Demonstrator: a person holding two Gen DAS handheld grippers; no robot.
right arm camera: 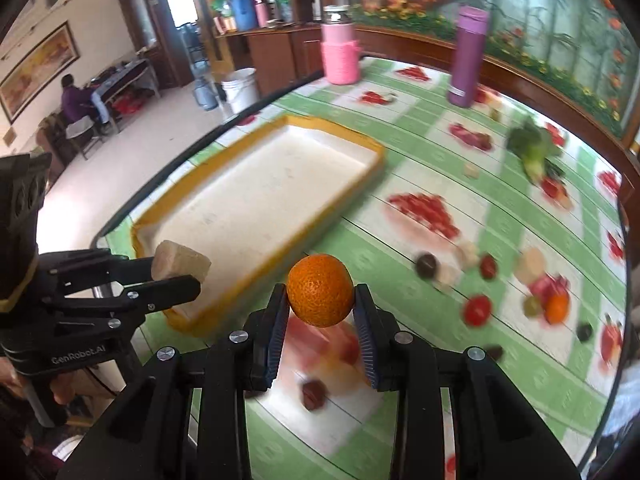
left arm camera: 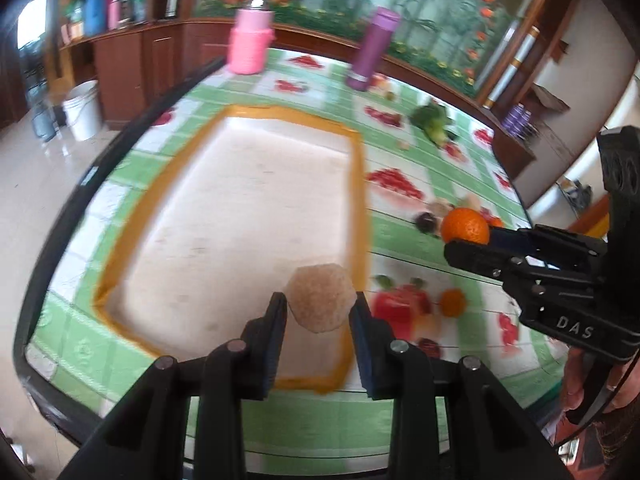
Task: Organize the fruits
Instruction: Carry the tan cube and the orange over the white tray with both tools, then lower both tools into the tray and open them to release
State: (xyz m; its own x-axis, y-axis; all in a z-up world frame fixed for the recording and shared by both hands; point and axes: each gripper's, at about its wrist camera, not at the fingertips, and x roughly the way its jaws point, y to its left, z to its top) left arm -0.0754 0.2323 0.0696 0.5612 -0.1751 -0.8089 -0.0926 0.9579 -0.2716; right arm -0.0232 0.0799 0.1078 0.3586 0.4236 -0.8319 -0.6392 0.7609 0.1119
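Observation:
My left gripper is shut on a pale tan faceted fruit and holds it above the near right corner of the white tray with a yellow rim. The same gripper and its fruit show in the right wrist view at the tray's near end. My right gripper is shut on an orange, held above the table to the right of the tray. It also shows in the left wrist view with the orange.
Small fruits lie scattered on the green fruit-print tablecloth right of the tray: a red one, a dark one, an orange one. A leafy green vegetable, a pink flask and a purple bottle stand farther back.

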